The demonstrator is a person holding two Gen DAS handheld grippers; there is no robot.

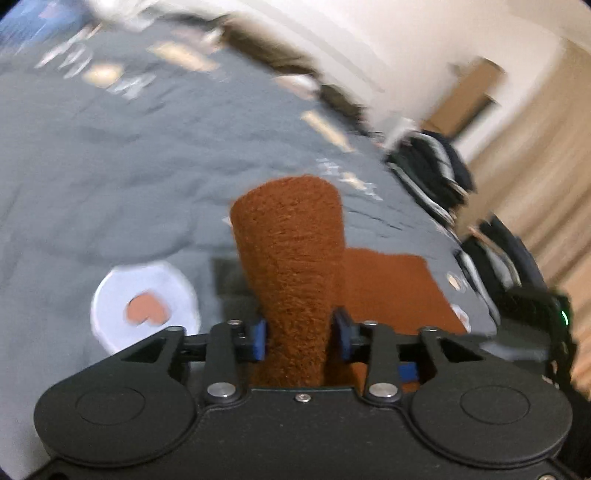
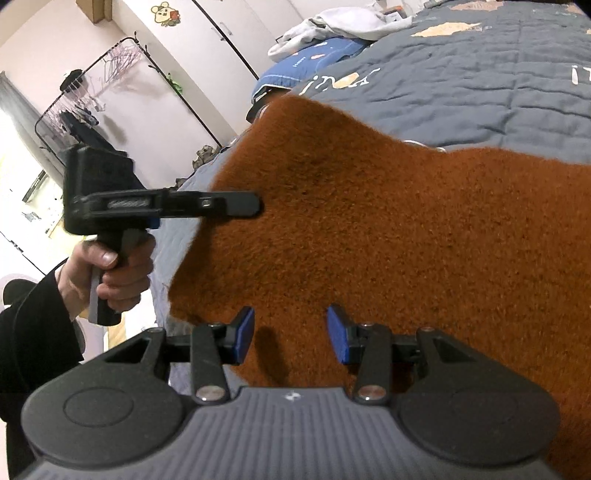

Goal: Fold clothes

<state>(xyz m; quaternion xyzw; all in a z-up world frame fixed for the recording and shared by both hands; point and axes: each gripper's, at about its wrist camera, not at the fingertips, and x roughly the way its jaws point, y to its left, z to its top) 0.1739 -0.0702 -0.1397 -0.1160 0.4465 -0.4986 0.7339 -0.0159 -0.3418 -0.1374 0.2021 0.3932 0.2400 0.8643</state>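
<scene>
A fuzzy rust-brown garment (image 2: 388, 236) lies spread on the grey quilt (image 2: 480, 92). In the left wrist view a raised fold of the garment (image 1: 291, 251) stands up between the blue pads (image 1: 260, 339), which press on it from both sides, so my left gripper (image 1: 301, 338) is shut on it. The right wrist view shows that left gripper (image 2: 255, 205) from the side, held by a hand (image 2: 110, 273), its fingers at the garment's left edge. My right gripper (image 2: 291, 334) hovers over the garment's near part, pads apart with nothing pinched between them.
The quilt (image 1: 110, 166) carries a white round patch with a heart (image 1: 144, 306). Dark striped clothes (image 1: 436, 173) hang off the bed's right edge above a wooden floor (image 1: 546, 192). A blue pillow (image 2: 306, 62), white clothes (image 2: 343, 22) and a clothes rack (image 2: 92, 92) lie beyond.
</scene>
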